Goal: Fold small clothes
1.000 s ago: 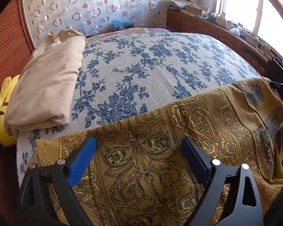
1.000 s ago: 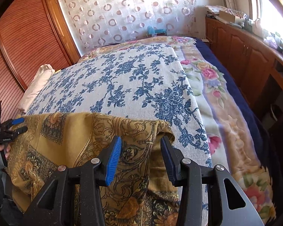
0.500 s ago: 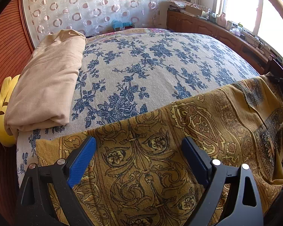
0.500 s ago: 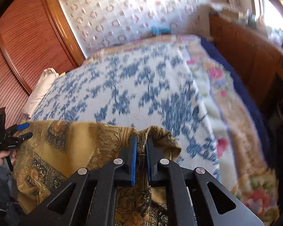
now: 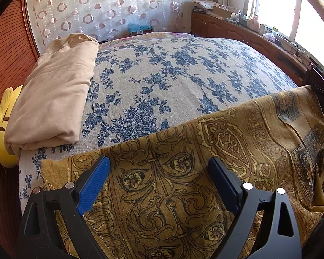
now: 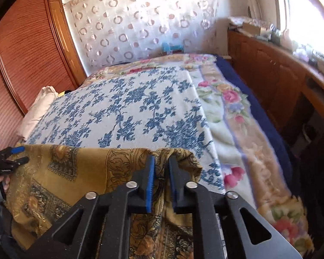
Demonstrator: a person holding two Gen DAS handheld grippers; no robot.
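Only the right wrist view shows a grip: the right claw (image 6: 161,168) is clenched on a bunched corner of the mustard paisley cloth (image 6: 60,172), its blue pads pinching a ridge of fabric between them. At nine o'clock in that view the left claw (image 6: 16,156) appears small, released above the cloth's other end. The left wrist view shows that left claw (image 5: 159,168) spread wide, nothing between its fingers, with the cloth (image 5: 183,172) flat beneath it. The cloth lies across the near edge of the bed (image 5: 183,75), gold with dark scrollwork and bluish panels toward three o'clock. Farther off, at ten o'clock, a folded beige blanket (image 5: 54,90) rests on the blue-flowered spread; the right view is blurred there.
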